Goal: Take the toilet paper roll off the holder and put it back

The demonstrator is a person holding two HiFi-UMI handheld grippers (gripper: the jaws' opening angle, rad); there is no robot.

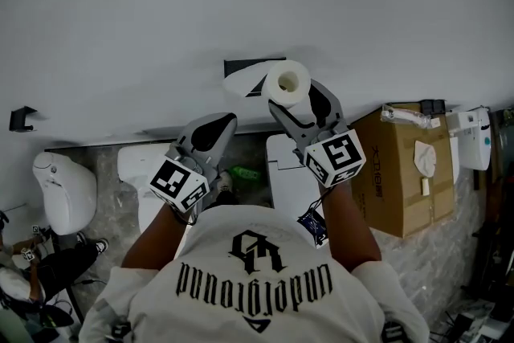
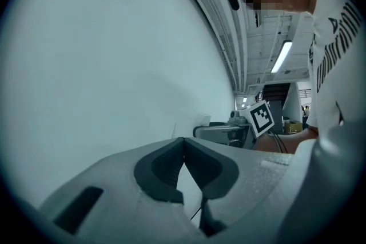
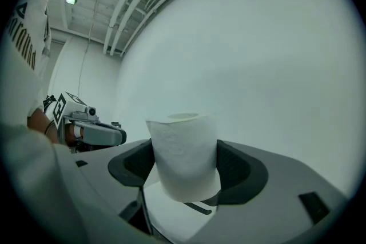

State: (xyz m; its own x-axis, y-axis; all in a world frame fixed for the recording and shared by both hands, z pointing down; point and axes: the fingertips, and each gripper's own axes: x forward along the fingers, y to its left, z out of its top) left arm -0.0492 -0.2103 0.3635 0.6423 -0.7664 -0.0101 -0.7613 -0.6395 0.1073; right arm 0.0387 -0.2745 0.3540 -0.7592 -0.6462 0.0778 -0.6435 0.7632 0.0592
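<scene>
A white toilet paper roll (image 1: 287, 82) is clamped between the pads of my right gripper (image 1: 294, 98), just in front of the white wall. In the right gripper view the roll (image 3: 184, 154) stands upright between the dark pads (image 3: 239, 170), with my right gripper (image 3: 187, 167) shut on it. The black holder (image 1: 252, 62) is fixed to the wall just up and left of the roll, and a loose tail of paper (image 1: 242, 82) hangs by it. My left gripper (image 1: 227, 120) hovers lower left of the roll. Its tips meet with nothing between them (image 2: 183, 140).
Below stand white toilets (image 1: 66, 190) (image 1: 283, 166), a cardboard box (image 1: 408, 173) at the right and a white wall unit (image 1: 475, 137) beyond it. A small black bracket (image 1: 22, 118) is on the wall at far left. A seated person's legs (image 1: 44, 269) show at lower left.
</scene>
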